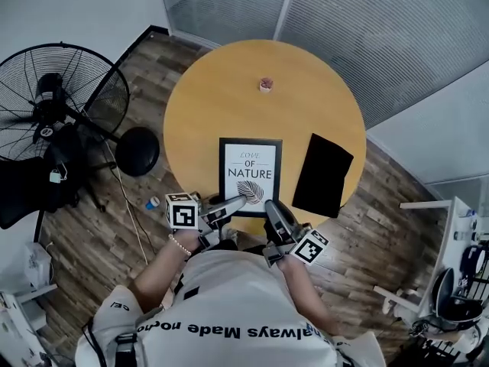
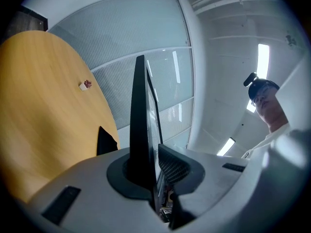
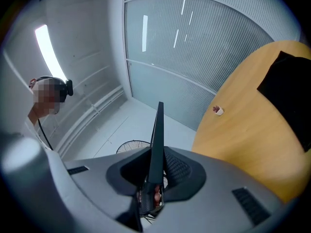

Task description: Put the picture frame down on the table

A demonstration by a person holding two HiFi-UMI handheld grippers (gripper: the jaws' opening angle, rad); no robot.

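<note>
The black picture frame [image 1: 250, 176] with a "LOVE OF NATURE" print faces up over the near part of the round wooden table [image 1: 214, 105]. Both grippers hold its near edge. My left gripper [image 1: 237, 202] is shut on the near-left corner, and my right gripper [image 1: 273, 208] is shut on the near-right corner. In the left gripper view the frame [image 2: 141, 115] runs edge-on between the jaws of the left gripper [image 2: 153, 166], with the table [image 2: 43, 110] beside it. The right gripper view shows the frame's thin edge [image 3: 156, 135] clamped in the right gripper [image 3: 156, 171]. I cannot tell whether the frame touches the table.
A black rectangular mat [image 1: 322, 174] lies on the table right of the frame. A small pink and white object [image 1: 265, 85] sits near the far edge. A standing fan [image 1: 53, 105] and its round base [image 1: 137, 151] stand left of the table. Ribbed glass walls run behind.
</note>
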